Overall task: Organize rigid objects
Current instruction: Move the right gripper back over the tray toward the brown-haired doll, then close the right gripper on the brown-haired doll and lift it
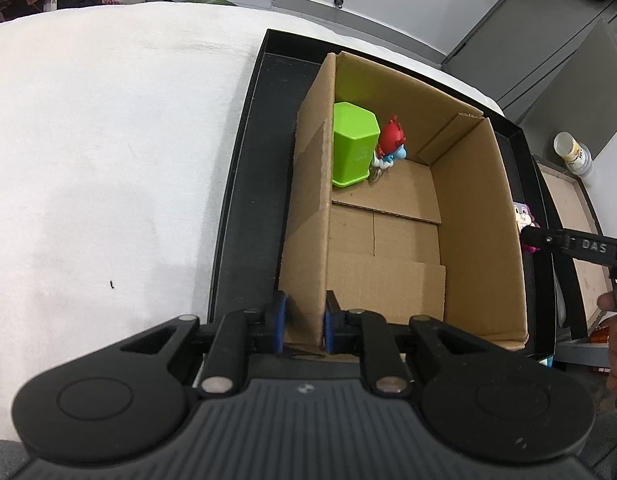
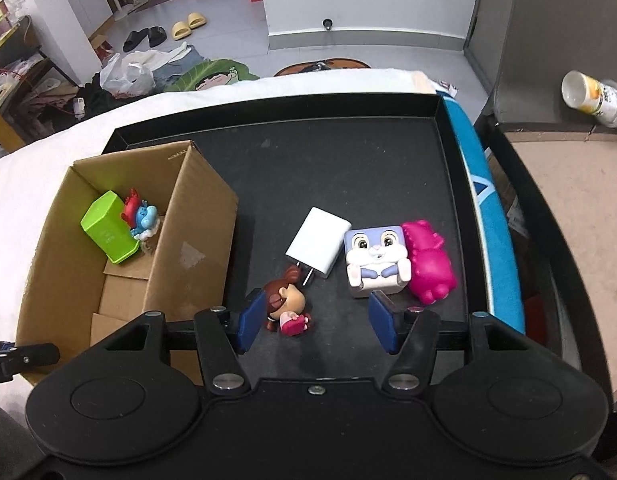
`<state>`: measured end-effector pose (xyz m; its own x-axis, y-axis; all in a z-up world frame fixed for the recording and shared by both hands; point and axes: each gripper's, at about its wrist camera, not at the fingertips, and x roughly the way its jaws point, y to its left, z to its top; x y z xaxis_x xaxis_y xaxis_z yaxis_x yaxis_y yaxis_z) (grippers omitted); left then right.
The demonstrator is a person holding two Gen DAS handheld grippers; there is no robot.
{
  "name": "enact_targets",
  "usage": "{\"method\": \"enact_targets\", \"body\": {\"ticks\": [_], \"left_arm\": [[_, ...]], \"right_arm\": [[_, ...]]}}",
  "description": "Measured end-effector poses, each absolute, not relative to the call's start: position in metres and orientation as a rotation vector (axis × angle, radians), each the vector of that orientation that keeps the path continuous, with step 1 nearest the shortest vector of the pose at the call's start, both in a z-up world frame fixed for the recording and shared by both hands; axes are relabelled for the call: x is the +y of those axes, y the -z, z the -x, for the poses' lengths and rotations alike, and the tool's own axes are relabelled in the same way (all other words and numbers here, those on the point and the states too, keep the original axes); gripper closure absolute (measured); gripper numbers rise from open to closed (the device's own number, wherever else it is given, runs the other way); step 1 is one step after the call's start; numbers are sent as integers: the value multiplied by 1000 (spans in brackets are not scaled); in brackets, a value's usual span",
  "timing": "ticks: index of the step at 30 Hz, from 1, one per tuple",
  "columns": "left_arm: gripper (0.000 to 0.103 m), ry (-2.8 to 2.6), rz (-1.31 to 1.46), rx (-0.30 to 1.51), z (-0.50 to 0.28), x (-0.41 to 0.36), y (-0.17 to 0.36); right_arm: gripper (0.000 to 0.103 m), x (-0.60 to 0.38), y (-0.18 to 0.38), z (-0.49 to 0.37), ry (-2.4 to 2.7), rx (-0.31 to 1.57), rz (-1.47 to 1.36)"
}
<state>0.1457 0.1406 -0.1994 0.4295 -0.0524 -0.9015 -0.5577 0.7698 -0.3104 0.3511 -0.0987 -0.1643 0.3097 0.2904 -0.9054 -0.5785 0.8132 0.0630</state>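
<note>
A cardboard box (image 1: 392, 236) (image 2: 188, 236) stands in a black tray (image 2: 348, 168). Inside it are a green container (image 1: 352, 144) (image 2: 110, 232) and a red-and-blue figure (image 1: 390, 142) (image 2: 140, 216). My left gripper (image 1: 304, 320) is shut on the box's near left wall. On the tray floor lie a brown-haired doll (image 2: 288, 304), a white charger (image 2: 320, 246), a rabbit cube toy (image 2: 376, 260) and a pink toy (image 2: 428, 266). My right gripper (image 2: 316, 320) hangs open over the doll, whose head touches or nearly touches the left pad (image 2: 250, 322).
The tray rests on a white cloth-covered surface (image 1: 108, 160). A blue board (image 2: 484, 200) lines the tray's right side, with a brown side table (image 2: 568, 200) and a plastic bottle (image 2: 596, 96) beyond. Clothes, bags and slippers lie on the floor behind.
</note>
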Motion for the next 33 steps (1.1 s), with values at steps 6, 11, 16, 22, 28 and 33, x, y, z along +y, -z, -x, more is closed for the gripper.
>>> {"method": "enact_targets", "body": {"ticks": [6,11,16,22,28,33], "left_arm": [[86,-350,660,1092,-144,140,200],[86,-354,665,1094,-146,141,200],[86,-362,670,1094,-146,142,201],[86,-362,666,1094,-147,142,201],[86,-360,661,1095,-146,142,202],[86,-360,659,1096,-147,141,201]], "right_arm": [[46,-95,180,-360,-587,1173,251],[46,-89,192,-365,-599,1198,238],[46,-83,201,-367,-612,1223,230],[57,-82,208,-368,-625,1246,231],[69,-90,207,-365,-612,1261,246],[69,-96,204,-360,-604,1263,253]]}}
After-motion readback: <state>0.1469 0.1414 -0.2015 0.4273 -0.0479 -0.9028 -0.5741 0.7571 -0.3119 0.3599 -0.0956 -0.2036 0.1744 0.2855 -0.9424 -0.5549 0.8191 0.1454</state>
